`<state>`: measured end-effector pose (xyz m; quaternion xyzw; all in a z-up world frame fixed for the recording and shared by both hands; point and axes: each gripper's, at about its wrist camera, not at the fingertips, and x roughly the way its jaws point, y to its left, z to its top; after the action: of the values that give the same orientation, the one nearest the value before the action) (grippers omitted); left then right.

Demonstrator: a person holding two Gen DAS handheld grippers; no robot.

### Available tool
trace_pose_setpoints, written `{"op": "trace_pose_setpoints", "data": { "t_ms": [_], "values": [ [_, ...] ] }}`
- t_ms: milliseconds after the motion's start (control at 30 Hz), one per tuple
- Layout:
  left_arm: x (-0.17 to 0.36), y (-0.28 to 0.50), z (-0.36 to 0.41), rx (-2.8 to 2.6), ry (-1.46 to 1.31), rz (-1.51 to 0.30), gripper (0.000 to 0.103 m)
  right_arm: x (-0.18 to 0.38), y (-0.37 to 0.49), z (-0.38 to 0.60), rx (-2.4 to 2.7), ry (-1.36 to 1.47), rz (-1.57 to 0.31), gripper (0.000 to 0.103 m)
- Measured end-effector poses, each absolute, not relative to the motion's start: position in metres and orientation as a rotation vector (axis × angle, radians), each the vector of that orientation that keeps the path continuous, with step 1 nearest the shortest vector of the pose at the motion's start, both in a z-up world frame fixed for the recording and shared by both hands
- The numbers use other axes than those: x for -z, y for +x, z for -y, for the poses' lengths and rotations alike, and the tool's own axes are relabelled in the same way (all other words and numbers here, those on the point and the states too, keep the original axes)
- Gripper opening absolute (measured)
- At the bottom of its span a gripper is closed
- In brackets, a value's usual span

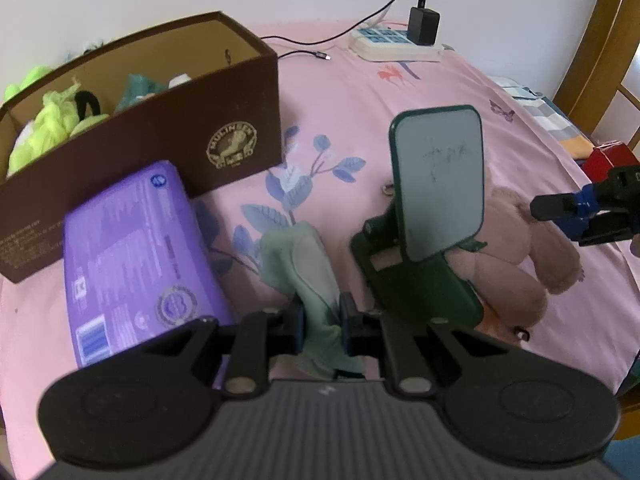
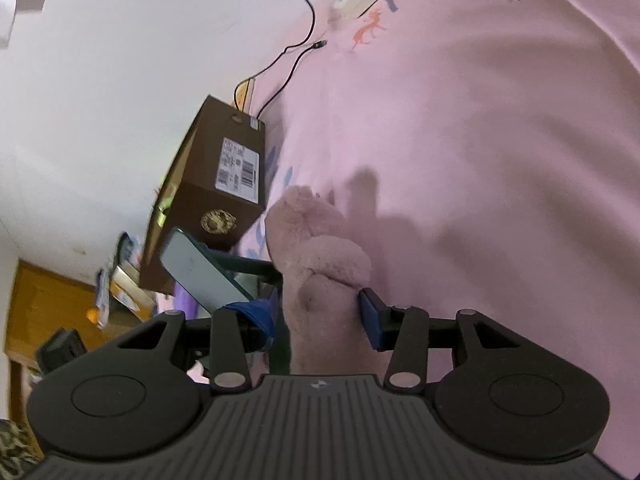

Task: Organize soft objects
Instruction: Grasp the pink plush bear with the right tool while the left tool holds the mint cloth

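The job looks partly done. The brown box (image 1: 168, 120) on the bed (image 1: 400, 92) already holds soft things: lime-green plush (image 1: 48, 124) at one end, something teal (image 1: 140, 88) further along (what it is I cannot tell).

Left to sort: the pale green cloth (image 1: 308, 264), the pink plush (image 1: 516, 256) and perhaps the purple pack (image 1: 136, 248) lying against the box.

The left claw (image 1: 322, 322) is fully closed on the cloth, whose free end trails over the bed just beside the pack. The right claw (image 2: 320, 312) stands partly open around the pink plush; the left pad seems to touch it, the right pad (image 2: 370, 316) sits close, so no firm grip yet.

A green tablet stand (image 1: 436, 184) leans against that plush.
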<state>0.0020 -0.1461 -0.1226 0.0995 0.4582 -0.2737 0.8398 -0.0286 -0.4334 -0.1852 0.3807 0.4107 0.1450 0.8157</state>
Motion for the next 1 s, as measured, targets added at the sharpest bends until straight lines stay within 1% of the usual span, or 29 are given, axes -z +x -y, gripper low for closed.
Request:
{"op": "trace_pose_setpoints", "data": {
  "t_ms": [233, 367, 533, 933, 1000],
  "values": [
    [0.125, -0.002, 0.144, 0.562, 0.201, -0.968, 0.013, 0.197, -0.013, 0.412, -0.342, 0.717, -0.93, 0.031],
    [0.126, -0.002, 0.143, 0.546, 0.2, -0.97, 0.014, 0.205, -0.009, 0.408, -0.33, 0.756, -0.903, 0.031],
    [0.126, 0.0, 0.144, 0.522, 0.204, -0.979, 0.015, 0.205, -0.015, 0.411, -0.319, 0.748, -0.886, 0.027],
    [0.132, 0.006, 0.155, 0.509, 0.232, -0.997, 0.024, 0.212, -0.019, 0.41, -0.273, 0.853, -0.869, 0.025],
    [0.133, 0.007, 0.156, 0.505, 0.237, -1.003, 0.028, 0.212, -0.02, 0.409, -0.271, 0.862, -0.87, 0.025]
  ]
}}
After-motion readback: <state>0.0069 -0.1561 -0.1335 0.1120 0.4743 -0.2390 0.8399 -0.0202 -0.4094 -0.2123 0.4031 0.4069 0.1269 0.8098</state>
